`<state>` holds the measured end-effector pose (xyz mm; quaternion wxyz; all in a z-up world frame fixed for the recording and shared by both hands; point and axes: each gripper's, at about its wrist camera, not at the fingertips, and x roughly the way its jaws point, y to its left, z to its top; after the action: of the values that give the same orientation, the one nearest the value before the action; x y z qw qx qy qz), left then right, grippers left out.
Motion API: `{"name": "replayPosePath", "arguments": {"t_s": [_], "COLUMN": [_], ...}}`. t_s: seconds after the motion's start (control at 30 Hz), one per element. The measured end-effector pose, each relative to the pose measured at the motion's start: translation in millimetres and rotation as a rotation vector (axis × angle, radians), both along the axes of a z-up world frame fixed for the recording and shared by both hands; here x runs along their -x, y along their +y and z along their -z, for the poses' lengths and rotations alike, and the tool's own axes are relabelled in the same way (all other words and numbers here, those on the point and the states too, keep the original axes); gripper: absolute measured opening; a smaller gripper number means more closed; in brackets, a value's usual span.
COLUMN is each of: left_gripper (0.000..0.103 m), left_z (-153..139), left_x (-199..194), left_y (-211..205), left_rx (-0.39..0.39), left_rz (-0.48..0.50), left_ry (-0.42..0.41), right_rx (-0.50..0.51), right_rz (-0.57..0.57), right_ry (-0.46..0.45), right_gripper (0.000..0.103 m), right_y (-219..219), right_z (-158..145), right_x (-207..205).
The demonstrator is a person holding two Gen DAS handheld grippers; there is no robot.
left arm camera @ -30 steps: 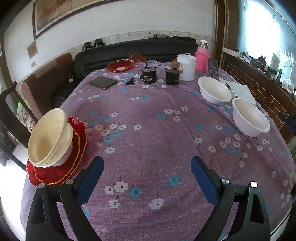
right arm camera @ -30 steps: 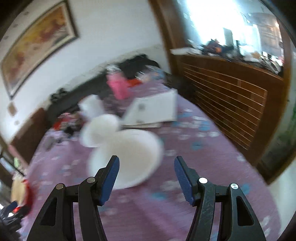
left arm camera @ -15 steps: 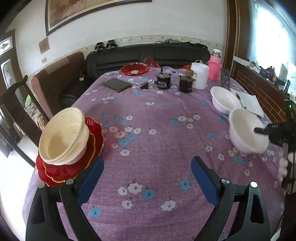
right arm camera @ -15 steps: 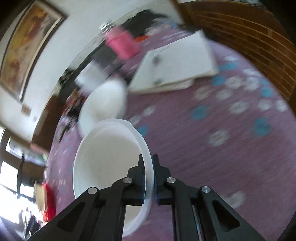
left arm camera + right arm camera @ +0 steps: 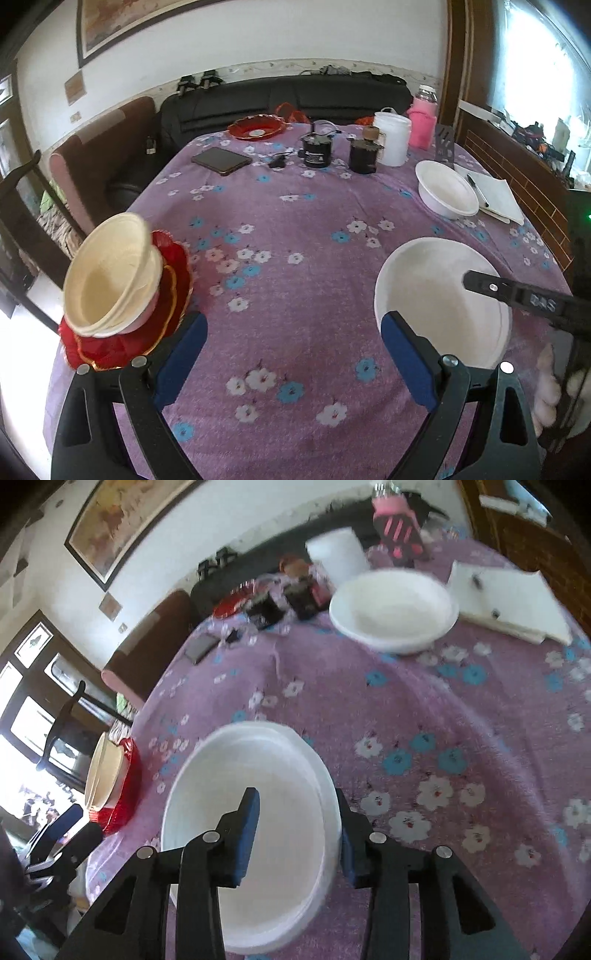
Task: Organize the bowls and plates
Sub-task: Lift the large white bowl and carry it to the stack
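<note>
Two white bowls [image 5: 251, 834] [image 5: 393, 609] sit on the table [image 5: 295, 229]; my right gripper [image 5: 295, 830] is opening astride the nearer bowl's rim, my left gripper [image 5: 293, 354] gapes empty.

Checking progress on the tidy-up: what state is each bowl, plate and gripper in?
Near white bowl: upright, rim between the opening right gripper jaws.
Far white bowl: upright, alone.
Cream bowls: nested on red plates.
Left gripper: open, empty.
</note>
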<state>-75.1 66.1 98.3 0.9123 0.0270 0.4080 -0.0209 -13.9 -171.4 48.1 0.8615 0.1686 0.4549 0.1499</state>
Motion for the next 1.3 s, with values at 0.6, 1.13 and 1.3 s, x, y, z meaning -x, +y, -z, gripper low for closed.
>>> {"name": "replayPosePath", "arguments": {"t_s": [0.6,1.13,1.3], "left_gripper": [0.045,0.015,0.015], "left_z": [60.8,3.4,-32.8], "left_x": [-57.8,-15.8,-12.2], "left_y": [-59.1,4.8,80.8], "left_rx": [0.074,0.126,0.074], "left_rz": [0.103,-0.010,-0.161], "left_ry": [0.186,0.115,0.042], "right_rx": [0.058,0.067,0.020], "right_rz": [0.056,-0.048,-0.178], "right_ry": [0.071,-0.107,-0.147], "right_gripper": [0.032,0.015,0.016], "right_y": [-3.5,62.7,143.9], "right_z": [16.9,-57.4,-85.7], "right_x": [14.6,30.9,11.4]}}
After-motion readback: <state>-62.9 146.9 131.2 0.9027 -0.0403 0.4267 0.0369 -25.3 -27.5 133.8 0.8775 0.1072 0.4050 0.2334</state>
